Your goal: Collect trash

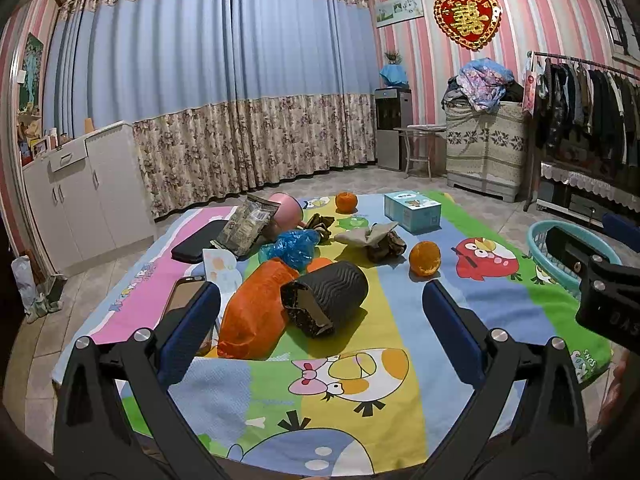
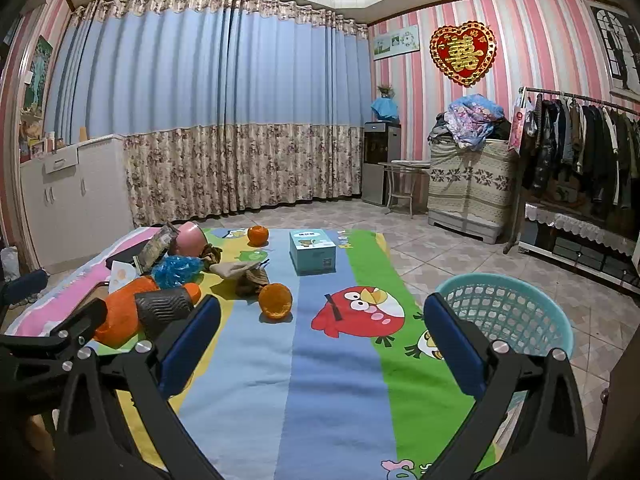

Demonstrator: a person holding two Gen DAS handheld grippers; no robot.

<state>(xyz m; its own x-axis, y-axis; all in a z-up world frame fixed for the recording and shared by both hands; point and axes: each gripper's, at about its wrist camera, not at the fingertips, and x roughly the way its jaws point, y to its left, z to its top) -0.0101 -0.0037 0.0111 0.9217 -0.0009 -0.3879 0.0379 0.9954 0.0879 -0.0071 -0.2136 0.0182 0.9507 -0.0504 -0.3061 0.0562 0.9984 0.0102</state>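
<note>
Orange crumpled plastic bag (image 1: 256,312) lies on the mat, both claws spread wide, empty

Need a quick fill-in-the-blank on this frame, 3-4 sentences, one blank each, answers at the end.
1. Both the left gripper and the right gripper are ____, with nothing between their fingers.
2. The teal basket stands on the ____, beside the cartoon mat.
3. The number of oranges on the mat is ____.
4. The heart on the striped wall is mainly ____ with gold trim.

Missing words: open; floor; two; red
</note>
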